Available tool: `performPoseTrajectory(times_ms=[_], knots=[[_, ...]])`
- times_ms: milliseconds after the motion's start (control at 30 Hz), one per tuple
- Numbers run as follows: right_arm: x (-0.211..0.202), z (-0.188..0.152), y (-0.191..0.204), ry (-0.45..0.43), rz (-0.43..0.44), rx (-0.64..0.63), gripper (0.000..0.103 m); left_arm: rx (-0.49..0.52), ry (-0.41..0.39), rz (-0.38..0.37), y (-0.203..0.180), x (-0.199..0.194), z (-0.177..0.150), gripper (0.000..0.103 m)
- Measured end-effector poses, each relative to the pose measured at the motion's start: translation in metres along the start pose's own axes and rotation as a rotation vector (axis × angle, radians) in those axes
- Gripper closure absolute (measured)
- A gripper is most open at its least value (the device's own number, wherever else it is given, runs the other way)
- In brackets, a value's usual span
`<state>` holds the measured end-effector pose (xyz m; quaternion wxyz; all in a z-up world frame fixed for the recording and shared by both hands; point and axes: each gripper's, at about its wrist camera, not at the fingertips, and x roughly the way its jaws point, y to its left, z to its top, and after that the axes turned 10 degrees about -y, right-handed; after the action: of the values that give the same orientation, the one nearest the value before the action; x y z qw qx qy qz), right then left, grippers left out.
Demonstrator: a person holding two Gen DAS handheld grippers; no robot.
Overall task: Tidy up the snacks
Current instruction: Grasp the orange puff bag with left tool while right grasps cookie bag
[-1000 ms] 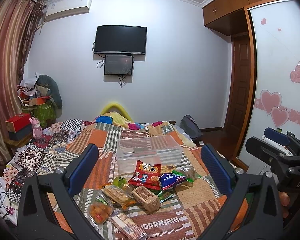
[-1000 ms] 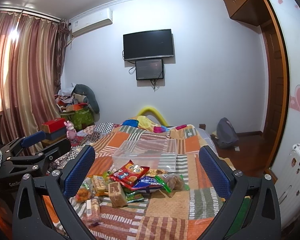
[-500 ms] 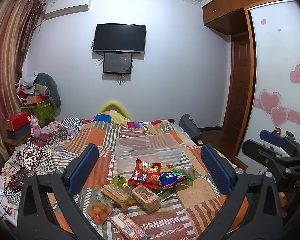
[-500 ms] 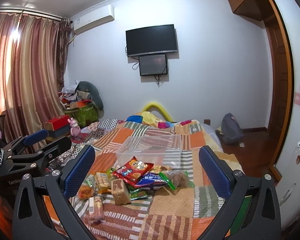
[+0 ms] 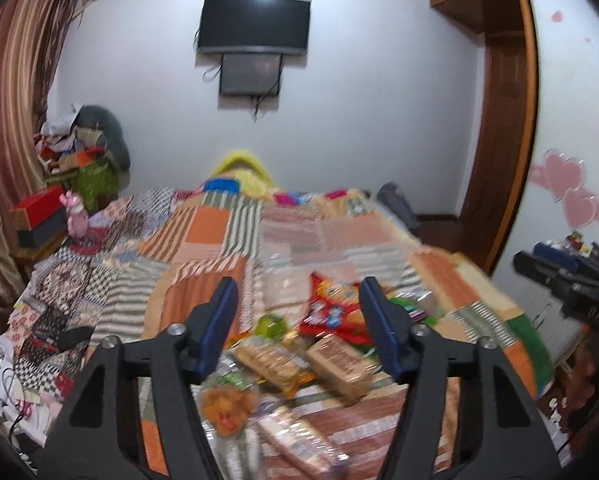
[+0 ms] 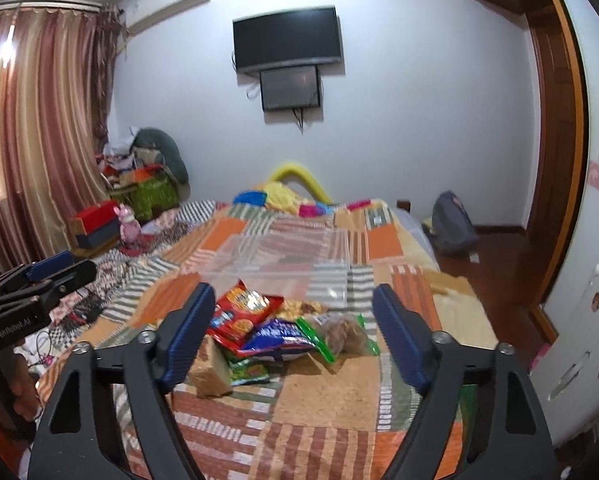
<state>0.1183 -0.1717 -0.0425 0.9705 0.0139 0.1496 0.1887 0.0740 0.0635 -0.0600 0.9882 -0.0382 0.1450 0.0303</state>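
A heap of snack packs lies on the patchwork bed: a red bag (image 5: 333,308) (image 6: 243,306), a blue bag (image 6: 279,336), brown biscuit packs (image 5: 337,362) (image 6: 211,374) and an orange-filled clear pack (image 5: 225,404). Behind the heap stands an empty clear plastic box (image 5: 295,276) (image 6: 287,264). My left gripper (image 5: 299,320) hovers before the heap, its jaws closing with nothing touching the pads. My right gripper (image 6: 293,326) hangs above the heap's right side, jaws also closing on air. Each gripper shows at the edge of the other's view.
The patchwork bedspread (image 6: 327,400) covers the bed. Clutter, a red box (image 5: 39,208) and a pink toy (image 5: 75,216) crowd the left side by the curtain. A backpack (image 6: 453,220) lies on the wooden floor at right, near a door. A TV (image 6: 287,38) hangs on the far wall.
Both grippers have dropped and moved forward toward the snack heap, so it looks larger. The blue fingers of both now stand much closer together than before.
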Motion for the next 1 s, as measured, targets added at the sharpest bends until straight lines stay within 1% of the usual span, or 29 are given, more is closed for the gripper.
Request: performPoseTrajectory(times_ms=[100,300,500,700,800,933,1000], knots=[[0.015,-0.006,-0.005,0.052,-0.011,0.002,0.036,0.000,0.055,0.029,0.017,0.019,-0.014,0.044],[0.049,-0.025,-0.019,0.160,-0.015,0.021,0.036,-0.028,0.173,0.061,0.048,0.051,-0.049,0.044],[0.072,-0.041,-0.029,0.262,-0.028,0.032,0.036,-0.043,0.291,0.066,0.066,0.079,-0.089,0.044],[0.090,-0.048,-0.042,0.322,-0.037,0.046,0.036,-0.076,0.387,0.049,0.077,0.101,-0.123,0.043],[0.099,-0.048,-0.047,0.337,-0.040,0.058,0.036,-0.085,0.404,0.046,0.077,0.107,-0.132,0.040],[0.112,-0.049,-0.050,0.354,-0.034,0.066,0.036,-0.073,0.391,0.061,0.075,0.111,-0.138,0.040],[0.120,-0.050,-0.052,0.375,-0.027,0.069,0.036,-0.072,0.401,0.060,0.075,0.114,-0.140,0.039]])
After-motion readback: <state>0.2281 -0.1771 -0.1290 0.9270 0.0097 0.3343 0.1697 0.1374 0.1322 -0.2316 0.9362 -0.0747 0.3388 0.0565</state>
